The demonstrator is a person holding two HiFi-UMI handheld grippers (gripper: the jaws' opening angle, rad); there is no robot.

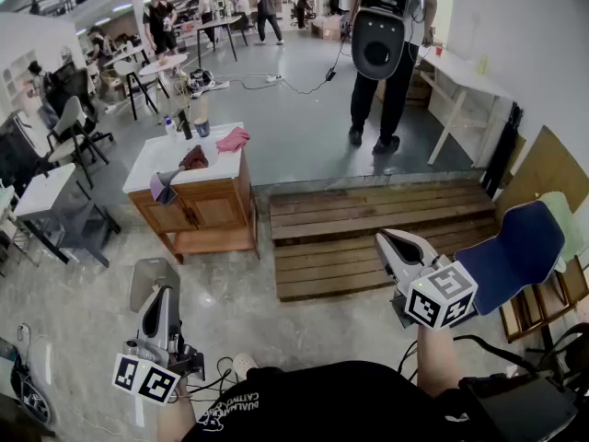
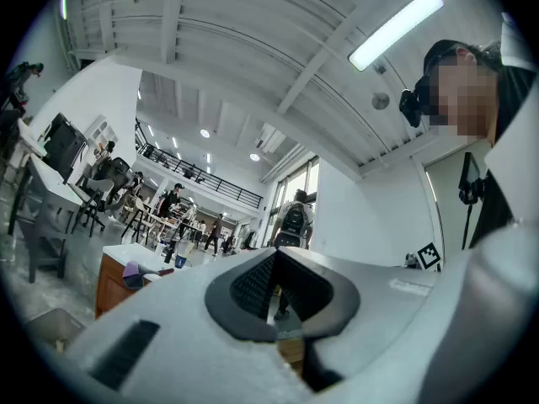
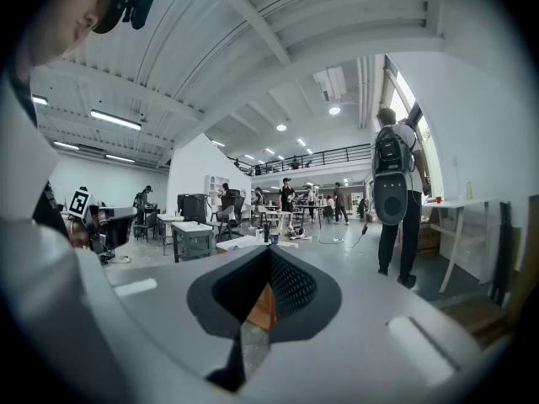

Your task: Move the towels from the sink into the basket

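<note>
No legible text; only white, perhaps upside-down lettering on the black shirt (image 1: 322, 396), unreadable.

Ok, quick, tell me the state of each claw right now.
Left claw: closed, nothing in it.
Right claw: closed, nothing in it.

This is a large open-plan robotics lab or workshop hall rather than a home. A high white beamed ceiling (image 2: 253, 49) carries strip lights (image 2: 396, 28), and a railed mezzanine (image 3: 324, 156) runs along the far wall. The grey polished floor (image 1: 294, 118) holds work tables (image 1: 216, 28) and office chairs (image 1: 69, 122) on the far left, trailing cables (image 1: 304, 86), and a wooden pallet platform (image 1: 368, 238) nearby. A lone sink cabinet (image 1: 198, 205) stands free as a mock-up, and several people work at the far tables.
</note>
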